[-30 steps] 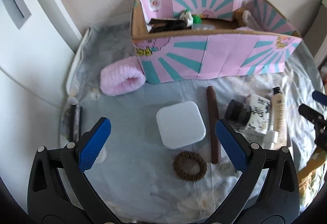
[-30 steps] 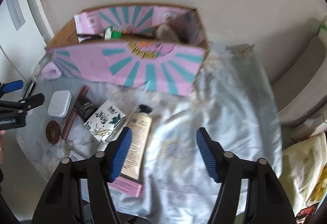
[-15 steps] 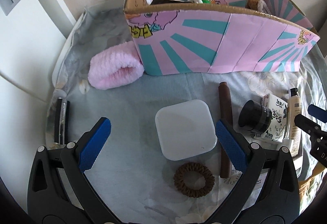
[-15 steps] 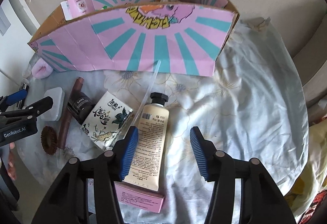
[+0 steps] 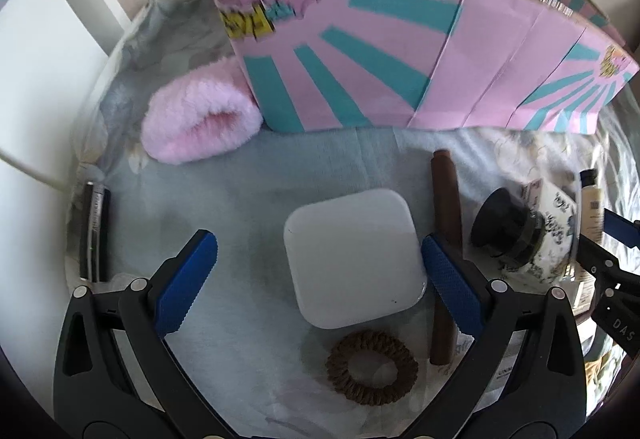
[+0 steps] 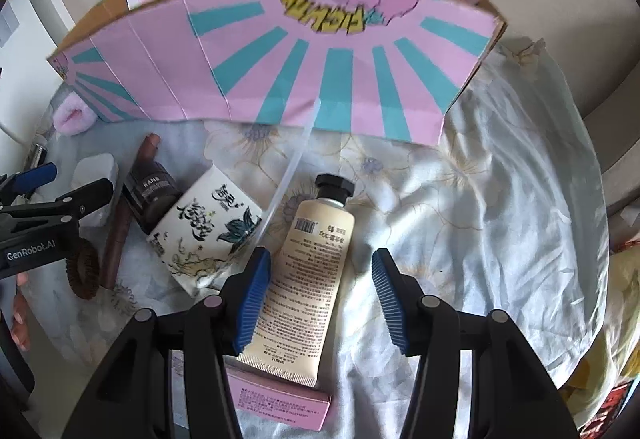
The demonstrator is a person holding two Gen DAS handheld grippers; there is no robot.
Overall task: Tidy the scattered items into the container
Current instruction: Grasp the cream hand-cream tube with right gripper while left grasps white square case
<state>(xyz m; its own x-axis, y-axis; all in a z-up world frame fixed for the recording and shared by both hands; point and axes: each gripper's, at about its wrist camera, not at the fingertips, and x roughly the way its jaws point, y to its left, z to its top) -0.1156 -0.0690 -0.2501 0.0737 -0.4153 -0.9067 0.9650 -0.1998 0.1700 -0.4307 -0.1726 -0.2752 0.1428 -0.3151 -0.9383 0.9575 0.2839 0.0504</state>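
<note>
The pink and teal cardboard box [image 5: 400, 51] stands at the back; it also shows in the right wrist view [image 6: 304, 71]. My left gripper [image 5: 316, 283] is open, low over a white square case [image 5: 352, 259] that lies between its fingers. A brown hair tie [image 5: 370, 367] and a brown stick [image 5: 444, 199] lie beside the case. My right gripper [image 6: 320, 299] is open around a cream tube [image 6: 308, 279] with a black cap. A floral white box [image 6: 208, 235], a dark jar [image 6: 150, 195] and a pink flat box [image 6: 280, 403] lie close by.
A fluffy pink band [image 5: 200, 123] lies against the box's left corner. A black pen-like item [image 5: 94, 231] lies at the table's left edge. The cloth [image 6: 500, 219] covers the table; to the right it is bare and wrinkled. A wall rises behind the box.
Both grippers have moved down and forward. The white case now sits between the left fingers and the cream tube between the right fingers. The objects have not moved.
</note>
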